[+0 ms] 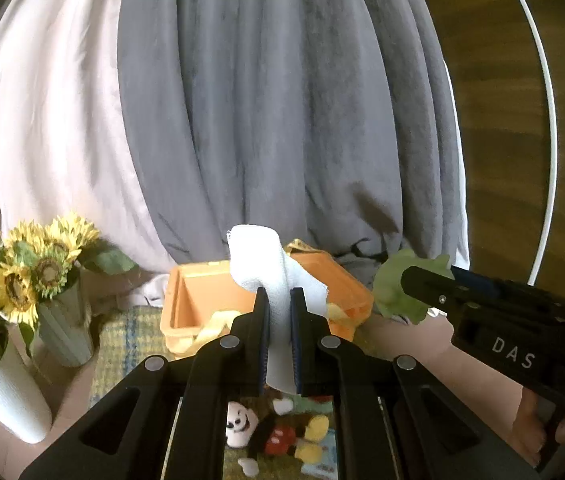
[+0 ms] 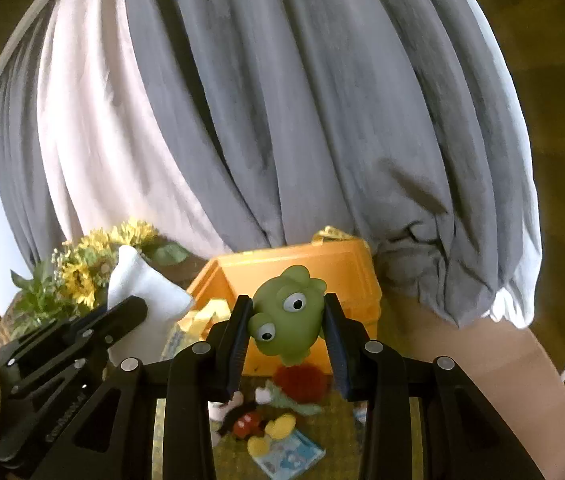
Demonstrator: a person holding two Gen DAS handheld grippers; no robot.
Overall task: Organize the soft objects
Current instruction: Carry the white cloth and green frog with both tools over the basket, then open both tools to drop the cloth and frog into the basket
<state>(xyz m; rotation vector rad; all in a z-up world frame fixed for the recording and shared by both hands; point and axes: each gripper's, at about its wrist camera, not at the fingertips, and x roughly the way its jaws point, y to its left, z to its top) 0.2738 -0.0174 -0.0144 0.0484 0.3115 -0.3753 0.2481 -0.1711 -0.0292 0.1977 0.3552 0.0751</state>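
My left gripper [image 1: 279, 300] is shut on a white folded cloth [image 1: 262, 264] and holds it up in front of an orange storage box [image 1: 190, 300]. My right gripper [image 2: 287, 312] is shut on a green soft frog toy [image 2: 286, 314], held above the same orange box [image 2: 346, 272]. In the left wrist view the right gripper [image 1: 414, 280] and the frog [image 1: 394, 292] show at the right. In the right wrist view the left gripper [image 2: 138, 306] and the white cloth [image 2: 142, 284] show at the left. A Mickey Mouse plush [image 1: 266, 432] lies on the mat below.
Sunflowers in a grey vase [image 1: 62, 320] and greenery in a white vase [image 1: 6, 400] stand at the left. Grey and pale curtains [image 1: 262, 100] hang behind the box. A red fluffy item [image 2: 302, 384] and a small booklet [image 2: 290, 452] lie on the woven mat [image 1: 122, 344].
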